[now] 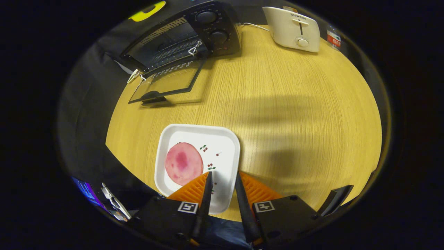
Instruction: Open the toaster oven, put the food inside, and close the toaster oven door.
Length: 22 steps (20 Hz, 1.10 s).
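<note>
Already open: the toaster oven [184, 38] sits at about eleven o'clock from the fingers, far across the wooden table [277, 104], its glass door [166, 83] dropped flat toward the plate, rack bare as far as I can see.
Step in hand: door part looks done; I'd say picking up the food comes now.
Food: one round pink slice [183, 163] lying on the white plate [222, 139], on the plate's nine o'clock half, just ahead of the fingers at about eleven o'clock.
Gripper: the gripper [222, 177] hovers over the near edge of the plate, fingers parted a little and holding nothing; the slice lies beside the left finger [207, 187], not between the two.
Next move, my guess: shift toward ten o'clock so the slice sits between the fingers, come down and pinch its edge; being thin and flat, it may be hard to lift off the plate.
After that: carry it to eleven o'clock, onto the rack, then swing the door up.
Count: one toaster oven, one plate, one slice, one white toaster [293, 29] at one o'clock, one small bottle [333, 39] beside it.
</note>
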Tool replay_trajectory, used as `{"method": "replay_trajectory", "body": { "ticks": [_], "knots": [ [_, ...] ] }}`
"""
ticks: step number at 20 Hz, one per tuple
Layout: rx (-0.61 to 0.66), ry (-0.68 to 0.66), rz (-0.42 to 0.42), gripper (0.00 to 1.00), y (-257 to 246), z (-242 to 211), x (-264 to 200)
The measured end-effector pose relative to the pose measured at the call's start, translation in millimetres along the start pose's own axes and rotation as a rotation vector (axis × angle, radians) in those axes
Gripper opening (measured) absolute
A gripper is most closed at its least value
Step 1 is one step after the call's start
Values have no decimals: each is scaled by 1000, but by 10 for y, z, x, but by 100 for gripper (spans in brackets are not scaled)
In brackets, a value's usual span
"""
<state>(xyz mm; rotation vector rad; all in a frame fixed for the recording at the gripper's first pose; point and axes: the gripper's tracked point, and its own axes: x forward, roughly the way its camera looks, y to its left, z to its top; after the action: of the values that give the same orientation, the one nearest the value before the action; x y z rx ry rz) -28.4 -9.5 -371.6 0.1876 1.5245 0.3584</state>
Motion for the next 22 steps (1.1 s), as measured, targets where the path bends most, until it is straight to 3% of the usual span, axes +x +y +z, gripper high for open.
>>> {"method": "replay_trajectory", "body": {
  "ticks": [4,6,13,22],
  "knots": [
    [82,5,21,17,-85,39,-21],
    [155,11,91,2,-24,-16,27],
    [262,-13,261,2,159,-81,44],
    [403,-106,361,2,578,-103,-134]
  ]
}}
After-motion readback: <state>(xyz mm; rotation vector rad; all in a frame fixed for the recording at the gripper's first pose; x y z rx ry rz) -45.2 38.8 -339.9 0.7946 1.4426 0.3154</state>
